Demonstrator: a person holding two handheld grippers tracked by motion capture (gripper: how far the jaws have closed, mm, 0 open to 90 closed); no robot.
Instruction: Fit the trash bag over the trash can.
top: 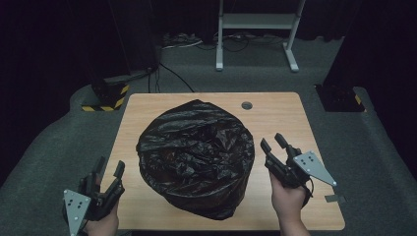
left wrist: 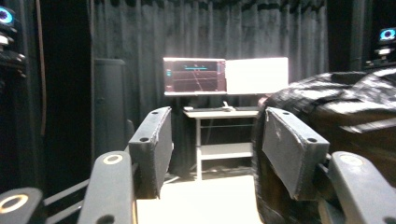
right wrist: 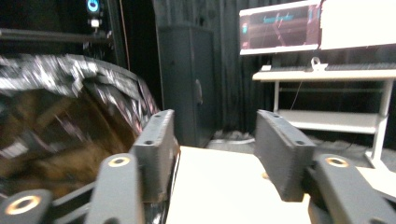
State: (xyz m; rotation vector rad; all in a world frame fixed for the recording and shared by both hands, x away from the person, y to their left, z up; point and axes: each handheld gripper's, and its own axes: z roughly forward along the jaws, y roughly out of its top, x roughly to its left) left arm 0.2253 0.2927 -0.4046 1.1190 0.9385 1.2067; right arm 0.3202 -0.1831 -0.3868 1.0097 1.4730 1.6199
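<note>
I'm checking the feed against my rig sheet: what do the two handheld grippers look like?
Both match: the left gripper and right gripper have black bodies with two flat black jaws, each jaw faced with a dark rectangular pad. Each carries a grey three-cornered plate dotted with small holes. Brass-coloured rings mark the jaw links in the gripper views. The hands are bare, with no sleeves visible.

A: Wooden table, a crumpled black bin bag bulging over its middle.

B: Grippers?

A: Left gripper at the near left corner, jaws apart, nothing between them. Right gripper just beside the bag's right flank, jaws apart, also bare. Neither touches the plastic.
</note>
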